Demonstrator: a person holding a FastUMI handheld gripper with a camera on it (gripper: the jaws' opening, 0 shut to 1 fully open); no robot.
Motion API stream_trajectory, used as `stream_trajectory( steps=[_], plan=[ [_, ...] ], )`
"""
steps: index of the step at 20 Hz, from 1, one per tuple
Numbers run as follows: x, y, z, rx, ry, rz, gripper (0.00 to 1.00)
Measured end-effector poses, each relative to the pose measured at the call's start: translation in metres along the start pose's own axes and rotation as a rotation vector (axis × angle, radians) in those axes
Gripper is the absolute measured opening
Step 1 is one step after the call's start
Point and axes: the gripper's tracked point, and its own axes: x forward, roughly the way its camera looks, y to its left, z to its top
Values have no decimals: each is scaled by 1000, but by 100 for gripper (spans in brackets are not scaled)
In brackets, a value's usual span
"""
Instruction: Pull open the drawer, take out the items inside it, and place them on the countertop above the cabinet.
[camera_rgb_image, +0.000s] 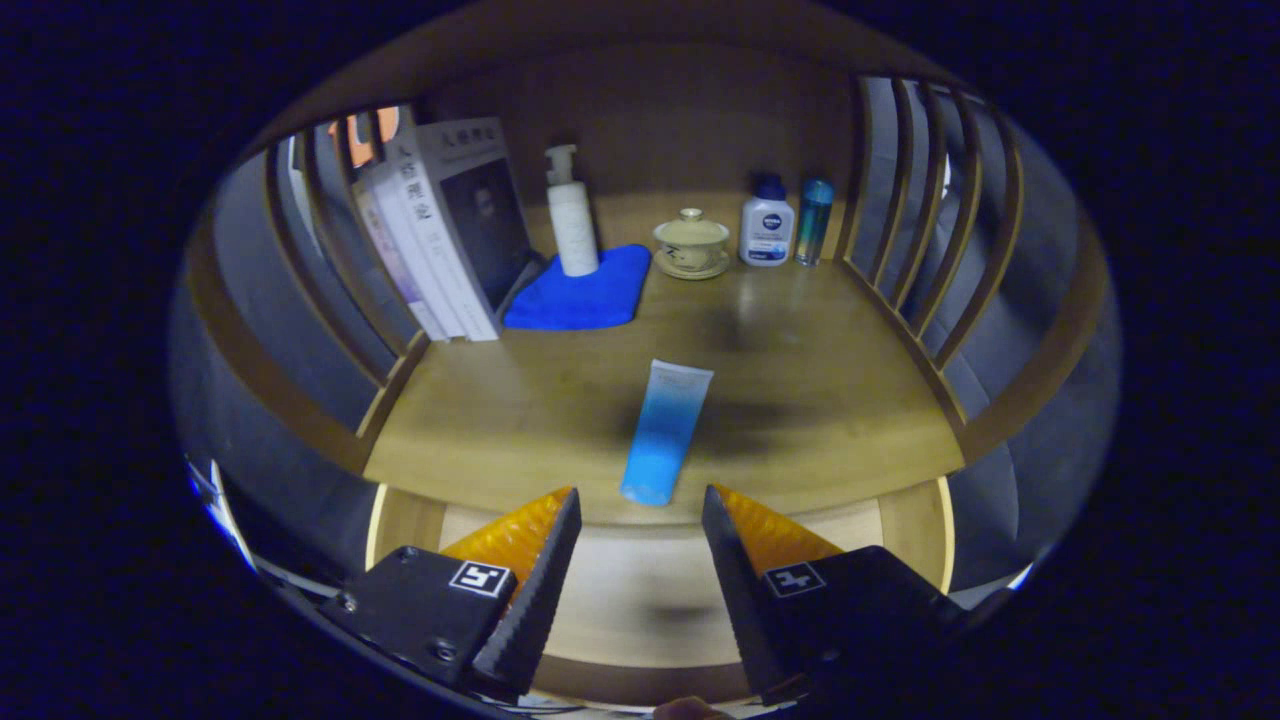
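A blue-and-white tube (665, 432) lies flat on the wooden countertop (820, 400), its blue end close to the front edge, just ahead of my fingers. My gripper (640, 510) is open with nothing between its fingers, hovering over the pulled-open drawer (640, 590). The part of the drawer's pale wooden floor that I can see between and beside the fingers is bare. The fingers hide the rest of the drawer.
At the back of the countertop stand leaning books (440, 230), a white pump bottle (572, 215) on a blue cloth (585, 290), a lidded ceramic cup (691, 245), a white lotion bottle (767, 225) and a slim teal bottle (815, 222). Curved wooden slats (910, 230) fence both sides.
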Motion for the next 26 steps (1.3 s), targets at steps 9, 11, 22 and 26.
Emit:
stream_trajectory(
  steps=[9, 11, 22, 26],
  plan=[
    [-96, 46, -73, -102, -81, 174, 78],
    [-112, 53, -94, -118, -91, 200, 78],
    [-133, 41, -218, -37, -125, 221, 93],
    [-108, 22, -234, -99, -214, 116, 93]
  ],
)
